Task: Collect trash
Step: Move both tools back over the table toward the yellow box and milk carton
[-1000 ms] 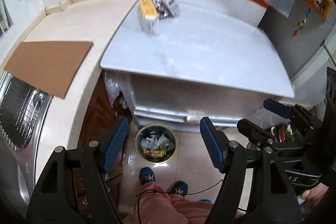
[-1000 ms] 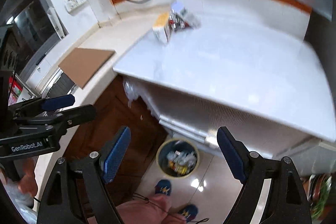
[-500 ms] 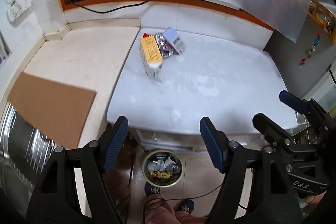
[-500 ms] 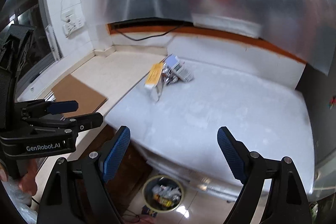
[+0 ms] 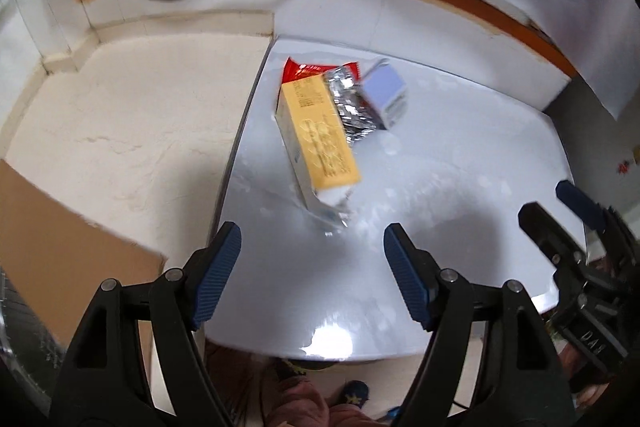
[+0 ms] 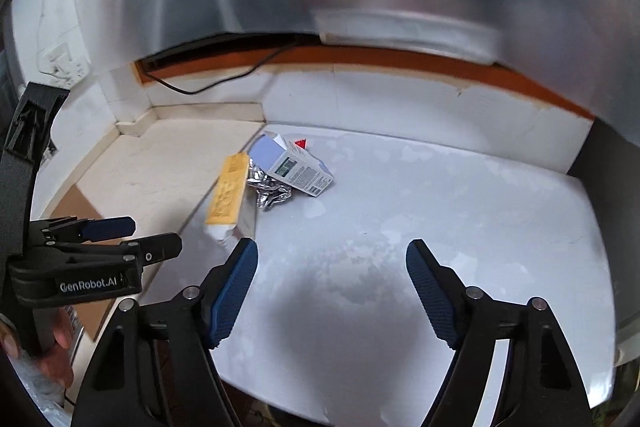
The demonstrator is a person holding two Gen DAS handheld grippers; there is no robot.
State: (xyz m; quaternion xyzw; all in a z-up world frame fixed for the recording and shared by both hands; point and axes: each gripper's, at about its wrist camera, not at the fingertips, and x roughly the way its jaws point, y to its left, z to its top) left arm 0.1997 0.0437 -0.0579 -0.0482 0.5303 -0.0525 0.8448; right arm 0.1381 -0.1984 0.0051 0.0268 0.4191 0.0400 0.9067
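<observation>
A yellow carton (image 5: 320, 143) lies on the white tabletop (image 5: 460, 187) near its left edge, with crumpled silver foil (image 5: 352, 107), a red wrapper (image 5: 308, 69) and a pale blue-white box (image 5: 386, 95) behind it. My left gripper (image 5: 312, 259) is open and empty, just in front of the yellow carton. In the right wrist view the carton (image 6: 228, 195), foil (image 6: 268, 189) and box (image 6: 296, 167) lie ahead to the left. My right gripper (image 6: 332, 283) is open and empty above the tabletop.
A cream counter (image 5: 132, 115) adjoins the table on the left, with a brown cardboard sheet (image 5: 60, 239) on it. A black cable (image 6: 224, 79) runs along the back wall. The person's feet (image 5: 352, 395) show below the table's front edge.
Both grippers have risen and moved forward over the table toward the trash pile. The floor bin seen earlier below the table edge has dropped out of view.
</observation>
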